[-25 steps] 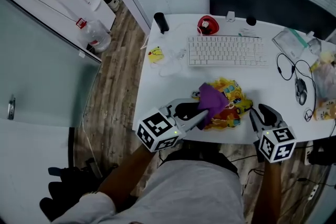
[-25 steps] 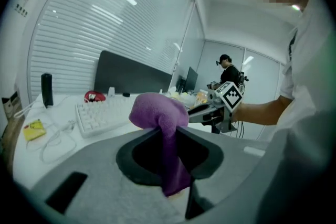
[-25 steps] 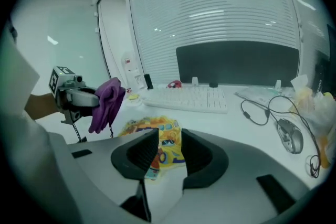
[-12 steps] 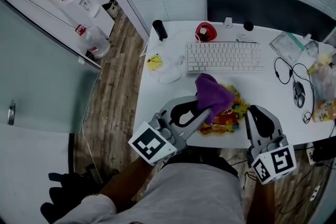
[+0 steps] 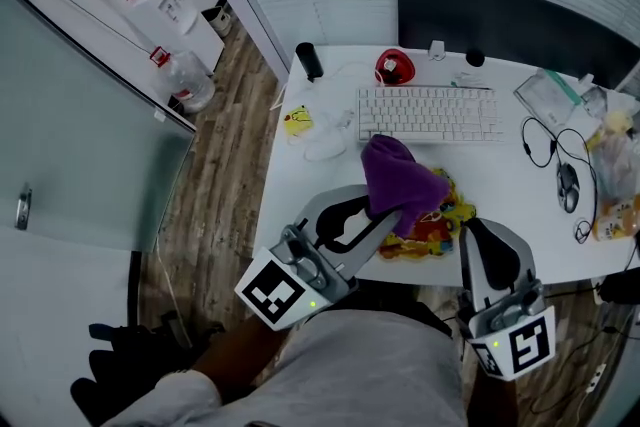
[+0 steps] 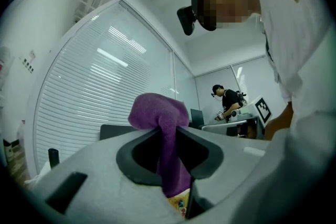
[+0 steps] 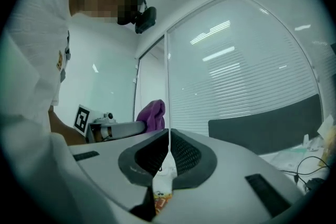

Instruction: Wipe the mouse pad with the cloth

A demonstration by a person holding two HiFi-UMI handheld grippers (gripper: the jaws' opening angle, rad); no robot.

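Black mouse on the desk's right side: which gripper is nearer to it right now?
Right. The right gripper is over the desk's near edge, left of the mouse; the left gripper, holding the purple cloth, is farther left.

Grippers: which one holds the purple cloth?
The left gripper: its jaws pinch the purple cloth. The right gripper has just been closing its jaws, and they stand together with no cloth between them.
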